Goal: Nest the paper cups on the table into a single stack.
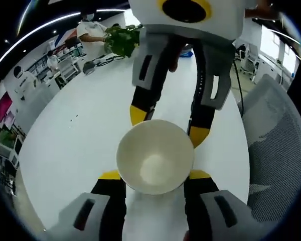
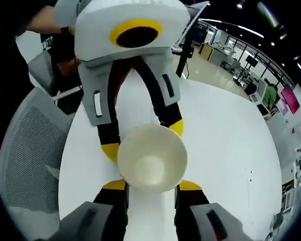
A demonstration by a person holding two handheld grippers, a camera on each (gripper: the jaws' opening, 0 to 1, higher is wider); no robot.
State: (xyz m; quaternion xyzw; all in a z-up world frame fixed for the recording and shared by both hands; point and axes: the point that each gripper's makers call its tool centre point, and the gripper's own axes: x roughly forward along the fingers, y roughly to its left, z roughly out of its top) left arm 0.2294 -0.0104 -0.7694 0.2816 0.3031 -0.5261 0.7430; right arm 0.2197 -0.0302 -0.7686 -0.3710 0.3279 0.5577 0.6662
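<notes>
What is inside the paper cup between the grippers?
The paper cup looks empty: bare pale walls and a round bottom show in both views. Whether it is one cup or several nested cannot be told. The white table beneath it is covered.

The left tool [image 1: 154, 174] rises from the bottom of the left gripper view with its yellow-tipped jaws closed against opposite sides of the paper cup [image 1: 154, 156]. The right tool [image 2: 152, 185] rises from the bottom of the right gripper view, jaws likewise closed on a cup rim. The tools face each other, each appearing at the top of the other's view, tips close together.
</notes>
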